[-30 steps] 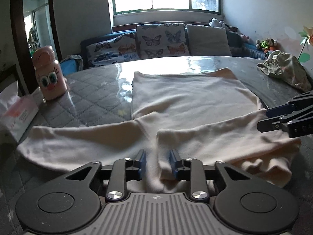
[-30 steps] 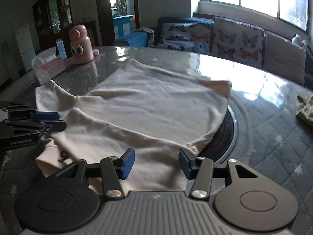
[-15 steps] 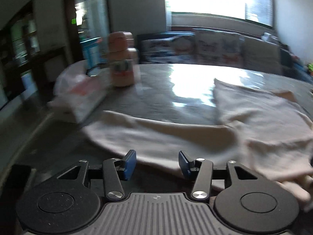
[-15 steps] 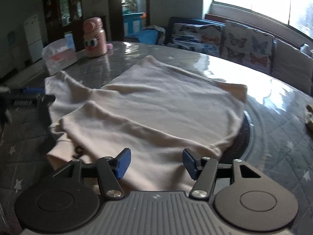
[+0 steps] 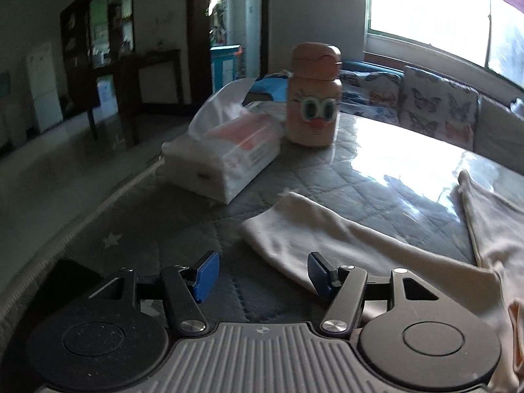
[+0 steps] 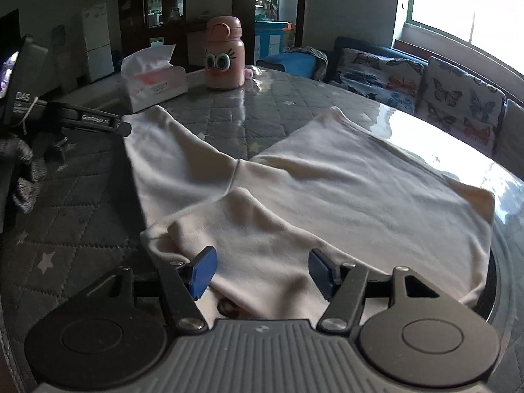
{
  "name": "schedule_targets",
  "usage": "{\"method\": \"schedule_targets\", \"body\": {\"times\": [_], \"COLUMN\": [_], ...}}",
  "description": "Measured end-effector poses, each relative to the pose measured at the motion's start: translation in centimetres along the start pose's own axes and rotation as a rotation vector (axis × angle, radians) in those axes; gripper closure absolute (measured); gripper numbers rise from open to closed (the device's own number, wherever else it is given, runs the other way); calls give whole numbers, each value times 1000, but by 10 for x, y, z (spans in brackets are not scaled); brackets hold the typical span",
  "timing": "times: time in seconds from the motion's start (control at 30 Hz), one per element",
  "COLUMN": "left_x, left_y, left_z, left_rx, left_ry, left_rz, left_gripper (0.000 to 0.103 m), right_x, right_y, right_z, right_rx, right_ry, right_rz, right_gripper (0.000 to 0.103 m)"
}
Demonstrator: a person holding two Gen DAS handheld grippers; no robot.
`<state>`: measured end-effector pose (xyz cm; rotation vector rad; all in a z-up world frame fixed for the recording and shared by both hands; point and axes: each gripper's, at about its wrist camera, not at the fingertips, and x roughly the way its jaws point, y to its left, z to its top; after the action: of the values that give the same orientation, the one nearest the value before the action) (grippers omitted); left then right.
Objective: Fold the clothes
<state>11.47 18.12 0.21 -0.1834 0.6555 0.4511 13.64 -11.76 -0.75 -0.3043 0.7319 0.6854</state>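
Two bystanders: tissue pack (image 5: pixel 226 155), pink bottle (image 5: pixel 313 95)

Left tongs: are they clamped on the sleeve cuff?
No, the left tongs stand open, with the cream sleeve cuff lying flat on the table just ahead, ungripped.

Bright daylight pours through a wide window (image 6: pixel 465 9) above a sofa (image 6: pixel 409 82) lined with butterfly-print cushions (image 6: pixel 458 95), glaring off the glossy quilted worktop (image 6: pixel 262 111). Farther back the room is dim: a dark wooden cabinet (image 5: pixel 98 32), a white fridge (image 6: pixel 95 41) and a pale tiled floor (image 5: pixel 49 170).
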Motion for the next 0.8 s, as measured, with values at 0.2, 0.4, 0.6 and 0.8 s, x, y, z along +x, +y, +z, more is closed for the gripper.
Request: {"method": "schedule_targets", "body": {"times": [0.2,0.4,0.6,0.8], "left_x": [13,20,11,-40], "left_y": [7,5,-1,-40], "left_z": [5,10,14,19], "left_rx": [-57,-56,-80,-10], "left_ry": [18,6,-8,-94], "left_rz": [-10,12,-24,-192], "left_gripper": [41,73,98,99], "right_x": [-11,-23,-42,-59], "right_y": [-5,-9,-18,-34], "right_z": [-1,-6,-10,-18], "right_rx": [12,31,64,118], "right_ry": [-8,-22,-53,-73], "right_rz": [-7,-6,-17,-40], "right_gripper": [34,34,34,34]}}
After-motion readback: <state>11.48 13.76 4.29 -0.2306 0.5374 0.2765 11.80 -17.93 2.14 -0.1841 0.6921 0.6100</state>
